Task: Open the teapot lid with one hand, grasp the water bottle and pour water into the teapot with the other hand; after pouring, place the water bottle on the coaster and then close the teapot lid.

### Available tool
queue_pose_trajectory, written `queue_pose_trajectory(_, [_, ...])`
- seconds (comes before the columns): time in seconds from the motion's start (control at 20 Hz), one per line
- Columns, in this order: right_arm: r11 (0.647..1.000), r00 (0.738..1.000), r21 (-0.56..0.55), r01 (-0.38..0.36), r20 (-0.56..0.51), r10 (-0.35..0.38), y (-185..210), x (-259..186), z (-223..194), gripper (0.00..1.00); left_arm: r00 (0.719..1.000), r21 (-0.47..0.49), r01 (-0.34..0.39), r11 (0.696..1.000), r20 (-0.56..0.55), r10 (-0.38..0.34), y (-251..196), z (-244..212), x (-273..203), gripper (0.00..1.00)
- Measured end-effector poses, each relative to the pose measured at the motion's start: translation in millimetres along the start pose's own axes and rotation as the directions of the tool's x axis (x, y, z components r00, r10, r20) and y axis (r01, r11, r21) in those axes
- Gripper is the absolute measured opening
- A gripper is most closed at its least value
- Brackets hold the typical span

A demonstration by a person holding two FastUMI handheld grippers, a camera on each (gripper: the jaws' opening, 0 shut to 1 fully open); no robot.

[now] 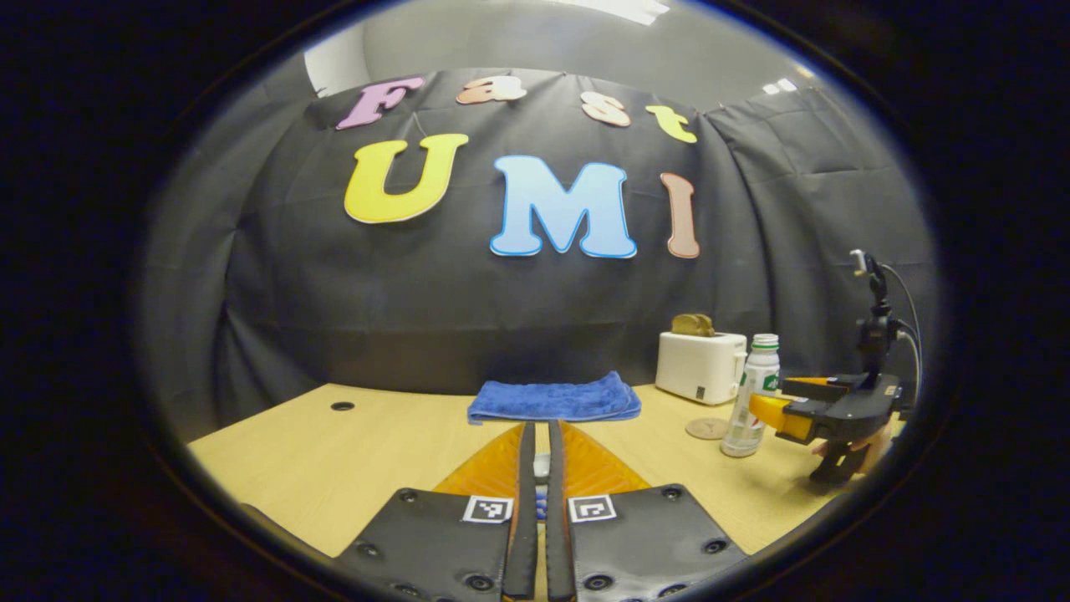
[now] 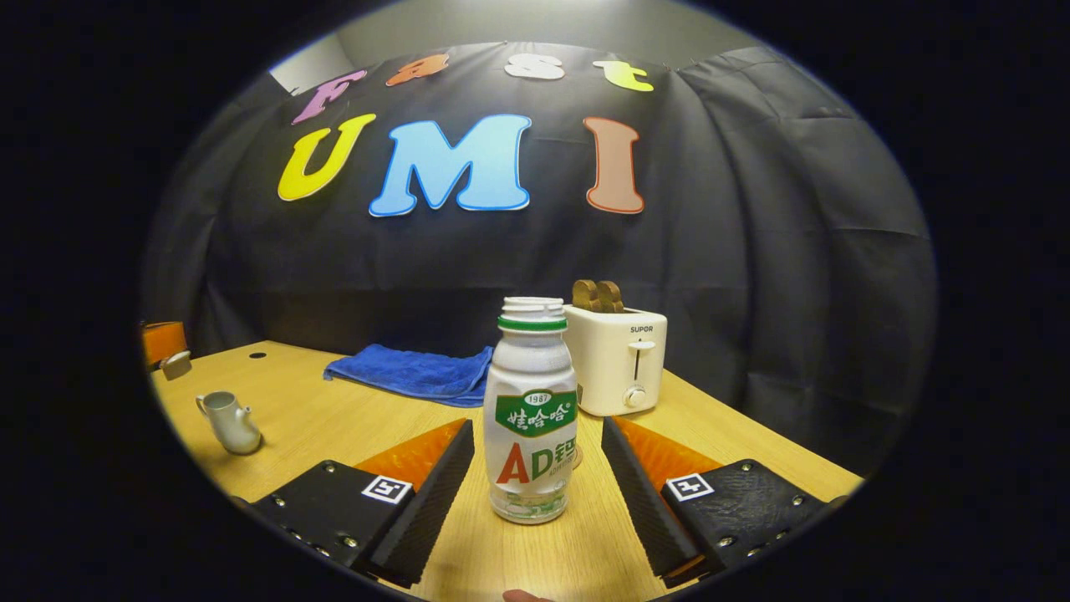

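The wooden table [image 2: 334,418] is flat, smooth and pale yellow, with fine grain lines. At its back lies a soft blue towel [image 2: 414,372], folded flat. Next to it stands a boxy white toaster [image 2: 619,359] with smooth sides and brown toast [image 2: 597,295] sticking out of the top.

The water bottle [image 2: 531,410] is smooth white plastic, round and tall. It stands straight up, its open mouth pointing to the ceiling. It sits on the table between the two spread fingers of the right gripper [image 2: 535,468], and neither finger touches it.

In the left gripper view, a small round coaster [image 1: 707,428] lies flat just beside the bottle.

The little white teapot [image 2: 230,420] is shiny and round, and stands upright far off to the left with no lid on top.

The left gripper [image 1: 542,468] has its ridged fingers pinched on something small and pale; I cannot tell what it is.
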State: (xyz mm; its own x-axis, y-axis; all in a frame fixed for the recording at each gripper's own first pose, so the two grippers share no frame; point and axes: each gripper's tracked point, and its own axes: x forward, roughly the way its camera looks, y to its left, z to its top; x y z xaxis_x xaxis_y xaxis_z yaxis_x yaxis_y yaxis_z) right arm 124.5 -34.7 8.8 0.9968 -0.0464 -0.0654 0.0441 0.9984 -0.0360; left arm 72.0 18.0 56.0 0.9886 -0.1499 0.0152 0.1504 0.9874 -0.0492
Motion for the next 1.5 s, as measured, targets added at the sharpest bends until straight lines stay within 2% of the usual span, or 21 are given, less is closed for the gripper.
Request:
queue_pose_trajectory(0.15, [1.0,1.0,-0.015,0.004,-0.018,-0.004,-2,14,-5,0.95,1.0,-0.006,-0.008,1.0,0.005,0.008,7,0,-8,0.14])
queue_pose_trajectory(0.2, [1.0,1.0,-0.022,-0.002,-0.023,0.001,0,19,-8,0.95,1.0,-0.006,-0.011,1.0,0.005,0.011,9,1,-10,0.1])
queue_pose_trajectory(0.25, [0.999,0.999,-0.038,0.003,-0.032,-0.005,-1,24,-10,0.95,1.0,-0.008,-0.013,1.0,0.007,0.013,10,1,-14,0.14])
queue_pose_trajectory(0.45, [0.999,0.999,-0.044,-0.016,-0.041,0.015,2,32,-14,0.94,1.0,-0.004,-0.022,1.0,0.019,0.022,15,7,-31,0.14])
queue_pose_trajectory(0.5, [0.999,0.999,-0.038,-0.016,-0.042,0.015,4,35,-19,0.9,0.999,-0.004,-0.026,1.0,0.024,0.026,17,8,-37,0.14])
queue_pose_trajectory(0.55, [0.999,0.999,-0.038,-0.023,-0.04,0.021,4,34,-15,0.75,0.999,-0.006,-0.026,1.0,0.026,0.026,17,9,-44,0.14])
queue_pose_trajectory(0.75, [0.994,0.999,-0.097,-0.041,-0.028,0.038,15,22,3,0.73,0.999,0.003,-0.009,1.0,0.034,0.009,12,9,-74,0.14])
queue_pose_trajectory(0.8, [0.991,0.998,-0.12,-0.053,-0.026,0.051,24,19,10,0.73,0.999,0.014,-0.006,1.0,0.039,0.006,10,8,-80,0.1])
queue_pose_trajectory(0.85, [0.985,0.997,-0.156,-0.07,-0.031,0.066,35,15,16,0.73,0.999,0.021,-0.004,1.0,0.041,0.003,9,8,-87,0.14])
queue_pose_trajectory(0.9, [0.976,0.996,-0.199,-0.086,-0.03,0.081,45,10,23,0.74,0.999,0.019,0.001,1.0,0.039,-0.002,7,5,-95,0.14])
queue_pose_trajectory(1.0, [0.946,0.995,-0.307,-0.102,-0.022,0.099,66,4,33,0.74,0.999,-0.008,0.038,0.999,0.025,-0.037,-2,0,-110,0.14])
queue_pose_trajectory(1.1, [0.901,0.992,-0.416,-0.123,-0.028,0.122,89,3,35,0.74,0.998,-0.025,0.061,0.998,0.016,-0.06,-10,-5,-131,0.14])
queue_pose_trajectory(1.15, [0.877,0.99,-0.461,-0.137,-0.038,0.135,102,2,33,0.74,0.998,-0.033,0.061,0.998,0.026,-0.061,-6,-4,-139,0.1])
queue_pose_trajectory(1.2, [0.851,0.987,-0.501,-0.156,-0.045,0.154,115,2,31,0.74,0.997,-0.042,0.064,0.997,0.034,-0.062,-5,-3,-145,0.1])
queue_pose_trajectory(1.4, [0.718,0.98,-0.67,-0.188,-0.077,0.185,156,9,22,0.72,0.996,-0.048,0.082,0.995,0.021,-0.081,-9,-16,-163,0.14])
queue_pose_trajectory(1.5, [0.65,0.976,-0.734,-0.199,-0.089,0.198,171,10,17,0.72,0.998,-0.047,0.066,0.997,0.027,-0.064,1,-17,-171,0.14])
